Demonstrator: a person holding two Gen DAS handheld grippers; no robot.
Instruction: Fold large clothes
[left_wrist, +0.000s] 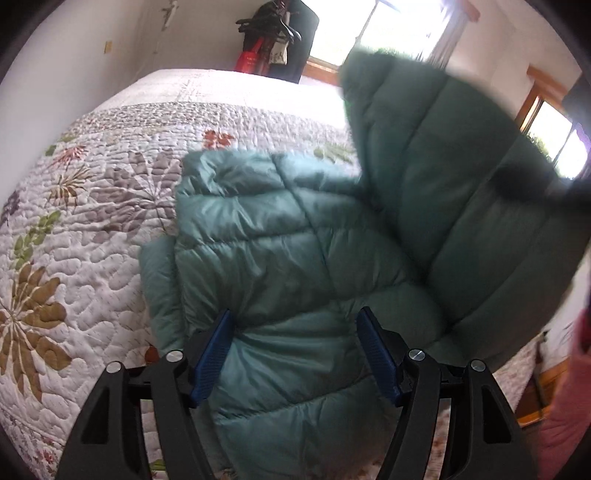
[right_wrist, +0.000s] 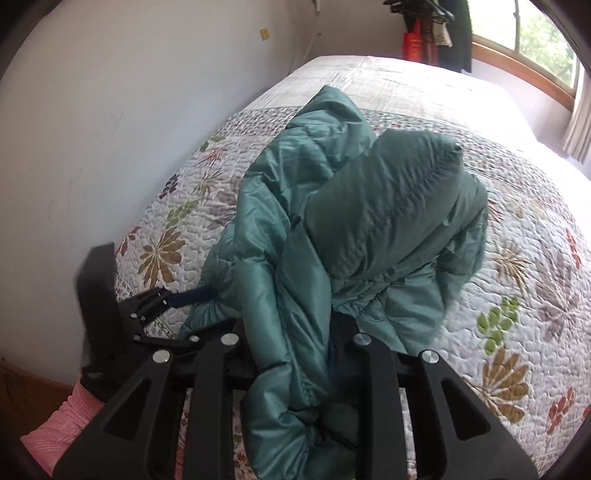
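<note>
Left wrist view: teal quilted puffer jacket (left_wrist: 280, 236) lies on a white quilted bedspread w/ floral print (left_wrist: 74, 236), occupying centre and right of frame. Left gripper (left_wrist: 293, 354), black w/ blue ribbed pads (left_wrist: 212, 363), sits at near edge of the jacket; jaws stand apart, a bulge of jacket fabric between them, pads not pressed together. Whether the pads touch the fabric: cannot tell. At right, a darker, blurred part of the jacket is raised above the bed, in front of the wood-framed windows (left_wrist: 554, 147). Far end of room: red bag (left_wrist: 251, 59) and dark clothes on hangers (left_wrist: 280, 26) against white wall (left_wrist: 55, 74).

Right wrist view: same jacket is bunched in a heap at mid-bed, one padded section raised and draped toward the camera. Right gripper (right_wrist: 295, 369) is clamped on a fold of the jacket; fabric fills the gap between the black fingers and hides the pads, spilling down over the gripper body at near edge. Near left: left gripper w/ its blue pads at the jacket's hem, and a pink sleeve (right_wrist: 62, 424) at lower left corner. Bedspread extends right and far, up to the window.
</note>
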